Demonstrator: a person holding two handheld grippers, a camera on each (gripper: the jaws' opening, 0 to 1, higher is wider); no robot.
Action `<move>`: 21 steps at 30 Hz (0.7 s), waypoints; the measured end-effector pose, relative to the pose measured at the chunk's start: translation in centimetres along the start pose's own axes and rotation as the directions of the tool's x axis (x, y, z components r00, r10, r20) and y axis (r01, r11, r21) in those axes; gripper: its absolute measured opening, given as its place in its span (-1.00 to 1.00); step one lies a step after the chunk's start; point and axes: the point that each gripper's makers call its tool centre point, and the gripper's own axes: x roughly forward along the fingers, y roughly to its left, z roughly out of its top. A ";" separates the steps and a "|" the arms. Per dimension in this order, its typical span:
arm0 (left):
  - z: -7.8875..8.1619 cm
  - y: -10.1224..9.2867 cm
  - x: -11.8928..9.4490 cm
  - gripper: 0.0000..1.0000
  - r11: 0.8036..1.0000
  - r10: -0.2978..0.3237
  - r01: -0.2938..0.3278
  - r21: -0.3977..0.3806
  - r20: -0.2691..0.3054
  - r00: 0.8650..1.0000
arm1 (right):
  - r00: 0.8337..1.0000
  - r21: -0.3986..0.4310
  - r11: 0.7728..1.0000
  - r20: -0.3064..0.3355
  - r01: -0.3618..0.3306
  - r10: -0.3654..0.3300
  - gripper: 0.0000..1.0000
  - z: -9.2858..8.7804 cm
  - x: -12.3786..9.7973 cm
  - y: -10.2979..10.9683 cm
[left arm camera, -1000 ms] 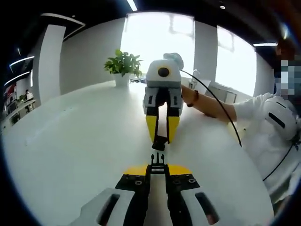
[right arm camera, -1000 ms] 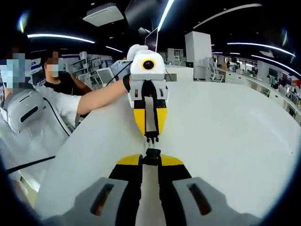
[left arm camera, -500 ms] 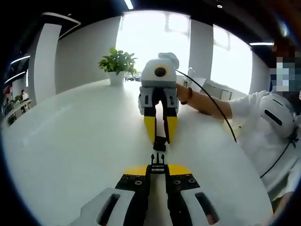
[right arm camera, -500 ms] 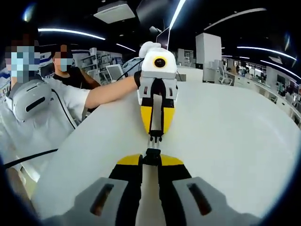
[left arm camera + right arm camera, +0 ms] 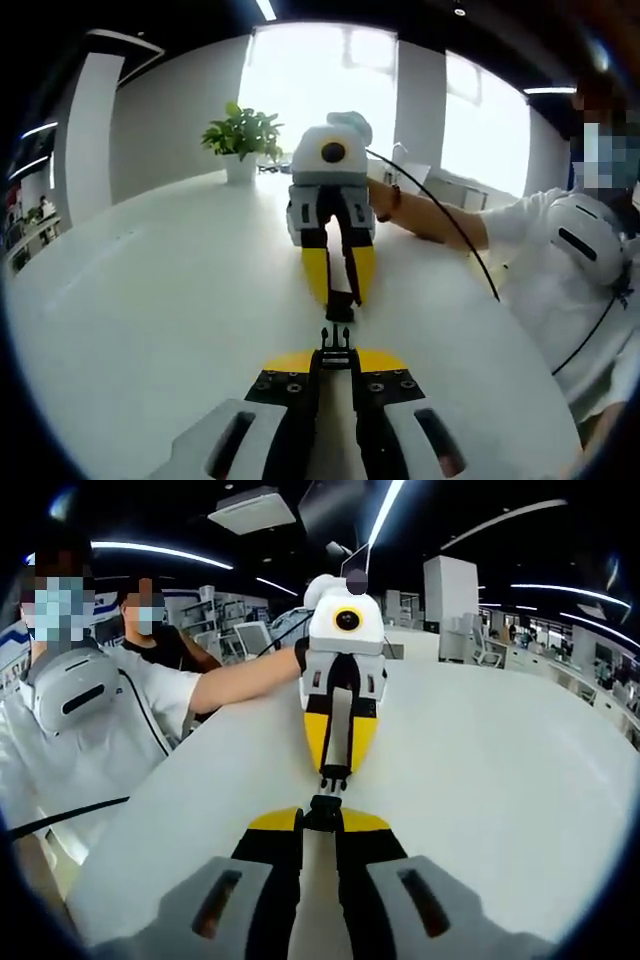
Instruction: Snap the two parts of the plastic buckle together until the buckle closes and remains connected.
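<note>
Each claw (image 5: 336,362) has yellow-tipped black jaws with screws on grey mounts; the person wears a white sleeve (image 5: 150,695).

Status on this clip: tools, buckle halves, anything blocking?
Left tool shut on black pronged buckle half; right tool shut on black socket buckle half. Halves facing tip to tip, aligned, not yet snapped. White table between them unobstructed.
</note>
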 end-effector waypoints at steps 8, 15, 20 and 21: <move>0.2 -0.1 0.1 -0.78 1.000 -0.010 0.010 0.004 0.001 1.000 | 1.000 -0.006 1.000 0.006 -0.009 0.009 -0.76 0.2 0.0 0.2; 0.3 0.1 0.1 -0.78 1.000 -0.020 0.020 0.016 -0.001 1.000 | 1.000 -0.009 1.000 -0.002 -0.018 0.018 -0.76 0.2 0.0 0.2; 0.2 -0.1 0.3 -0.78 0.999 -0.027 0.028 0.025 -0.005 1.000 | 1.000 -0.007 1.000 -0.006 -0.016 0.016 -0.76 0.1 0.1 0.3; 0.2 -0.1 0.3 -0.78 0.999 -0.024 0.024 0.025 -0.007 1.000 | 1.000 -0.007 1.000 -0.005 -0.017 0.017 -0.76 0.1 0.1 0.3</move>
